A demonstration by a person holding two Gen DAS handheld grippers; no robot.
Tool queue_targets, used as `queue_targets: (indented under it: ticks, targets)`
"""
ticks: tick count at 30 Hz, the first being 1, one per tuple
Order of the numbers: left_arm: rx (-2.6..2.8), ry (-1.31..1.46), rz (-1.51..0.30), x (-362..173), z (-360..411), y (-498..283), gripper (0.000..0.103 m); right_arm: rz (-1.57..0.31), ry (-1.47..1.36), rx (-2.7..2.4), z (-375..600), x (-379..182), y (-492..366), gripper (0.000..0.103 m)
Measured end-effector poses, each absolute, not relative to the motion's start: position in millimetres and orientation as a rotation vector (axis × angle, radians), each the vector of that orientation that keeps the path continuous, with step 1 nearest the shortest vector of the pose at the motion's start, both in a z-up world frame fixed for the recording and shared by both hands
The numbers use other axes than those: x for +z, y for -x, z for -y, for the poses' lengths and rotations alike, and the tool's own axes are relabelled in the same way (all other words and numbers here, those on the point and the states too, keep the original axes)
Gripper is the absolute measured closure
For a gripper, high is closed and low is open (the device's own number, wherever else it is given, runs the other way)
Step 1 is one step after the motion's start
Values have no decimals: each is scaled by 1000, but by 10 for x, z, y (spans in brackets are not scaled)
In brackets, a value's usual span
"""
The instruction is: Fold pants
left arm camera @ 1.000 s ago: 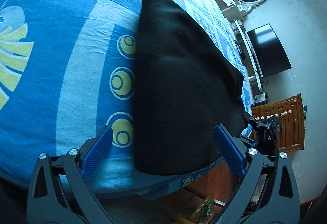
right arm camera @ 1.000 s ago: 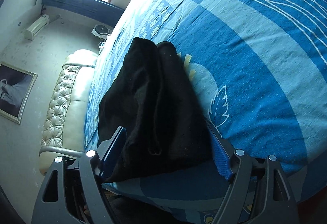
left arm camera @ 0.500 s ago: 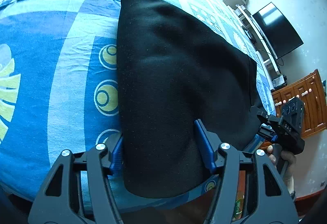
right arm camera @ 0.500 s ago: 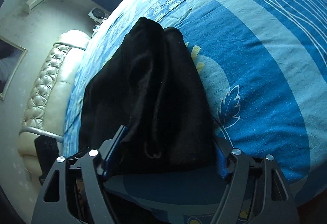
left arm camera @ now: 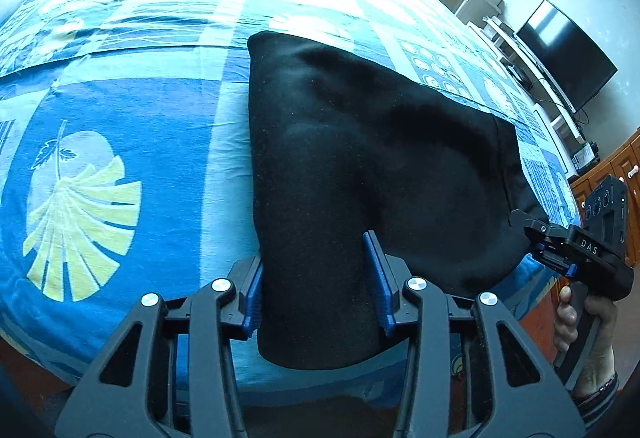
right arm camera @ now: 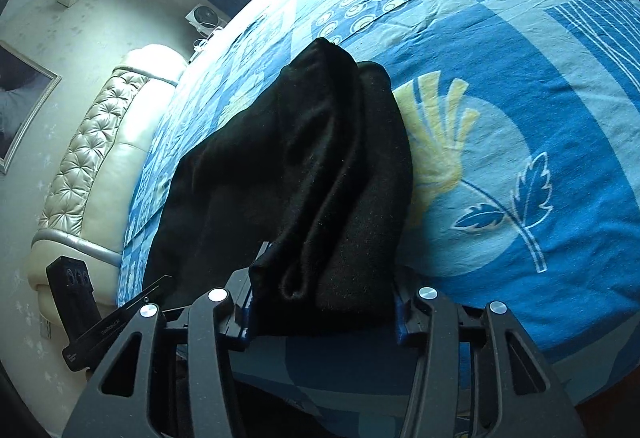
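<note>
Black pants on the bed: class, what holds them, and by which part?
Both grippers are closing on the black pants at the near edge: the left gripper at one corner, the right gripper on the bunched other corner.

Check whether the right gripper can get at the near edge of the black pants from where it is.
Probably yes: the right gripper already has the near edge of the black pants bunched between its closing jaws, and nothing on the bed blocks it.

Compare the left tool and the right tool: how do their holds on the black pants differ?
The left tool pinches a smooth, flat end of the black pants; the right tool pinches a bunched end with deep folds and a small loop. The left tool's blue pads are plainly visible; the right tool's are mostly hidden by cloth. Both are closing on cloth at the bed's near edge.
</note>
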State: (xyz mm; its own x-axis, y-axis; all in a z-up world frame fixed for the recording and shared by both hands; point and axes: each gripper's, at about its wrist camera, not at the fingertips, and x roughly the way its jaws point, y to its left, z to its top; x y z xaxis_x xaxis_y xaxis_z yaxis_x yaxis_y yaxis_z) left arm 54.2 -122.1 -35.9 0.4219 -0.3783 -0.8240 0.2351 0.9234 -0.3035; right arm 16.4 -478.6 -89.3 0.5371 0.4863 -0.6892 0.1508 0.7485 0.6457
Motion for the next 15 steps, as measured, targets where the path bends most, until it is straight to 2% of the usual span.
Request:
queue_targets:
  ticks: [6,10,15]
  targets:
    - [-303,135,-1040,-310,911,-472,61,-1021,-688,267,4447,-867,-275,54]
    - [-271,96,-1008,-270,736,-403,69,-1021,-655,271,4435,-847,-291,54]
    - [-316,120,-1005,-279,692,-407,68,-1015,-676,265,4512,-865,-271,54]
